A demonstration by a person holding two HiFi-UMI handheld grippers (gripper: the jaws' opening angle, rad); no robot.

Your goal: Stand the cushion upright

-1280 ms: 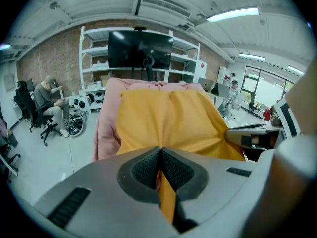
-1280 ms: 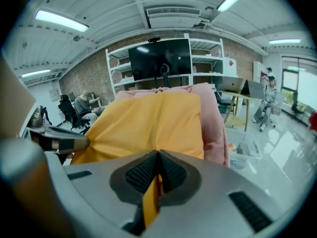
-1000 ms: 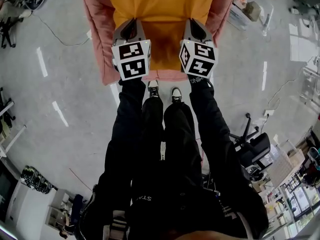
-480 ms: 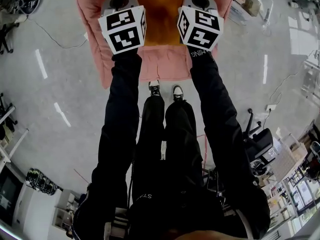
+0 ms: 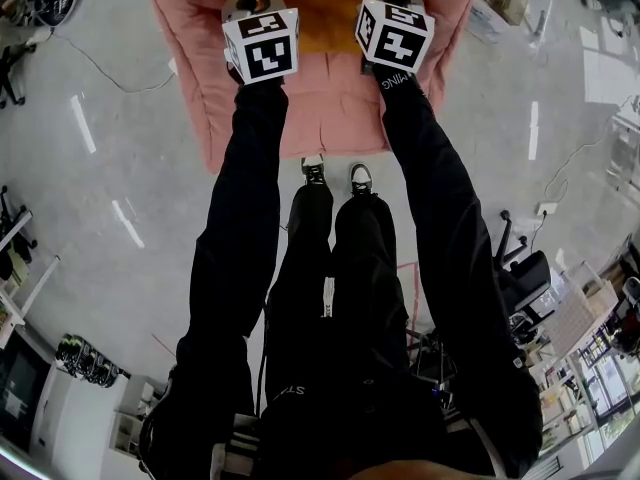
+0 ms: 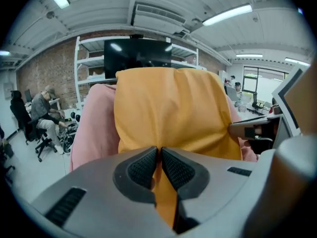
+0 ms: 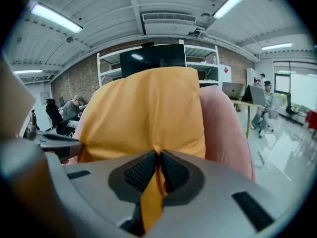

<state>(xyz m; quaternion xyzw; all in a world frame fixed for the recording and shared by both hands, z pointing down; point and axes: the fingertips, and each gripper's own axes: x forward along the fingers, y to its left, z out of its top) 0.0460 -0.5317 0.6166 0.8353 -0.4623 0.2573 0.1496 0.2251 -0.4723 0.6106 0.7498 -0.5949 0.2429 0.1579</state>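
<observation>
The soft orange fabric cushion (image 6: 168, 108) rises tall on the seat of a padded pink armchair (image 5: 330, 108). It appears to lean on the chair's backrest, whose pink padding shows past the cushion's outer edge in each gripper view. It looks close to upright already, so the task seems near its end.

The left tongs (image 6: 158, 153) are pressed together on a fold of orange cloth at the cushion's lower edge, and the fabric runs down between the ribbed pads. The right tongs (image 7: 158, 158) pinch a like fold further along the same edge. In the head view they sit side by side, a little apart, one on each side of the cushion's middle. Two grips on the bottom hem probably keep so limp a thing from twisting or slumping as it is set against the backrest. Holding low also lets the body of the cushion settle into the chair by its own weight (a guess from the pose, not something shown).

No real container is in play. The armchair is the only thing that holds anything, and it holds just the cushion. It stands on a pale grey floor (image 5: 120, 118), with the person's legs right in front of it. Beyond the chair, a white shelf unit (image 6: 91, 46) stands against a brick wall with a dark screen (image 6: 137, 56) in front of it. What lies on its shelves is too small to tell.
</observation>
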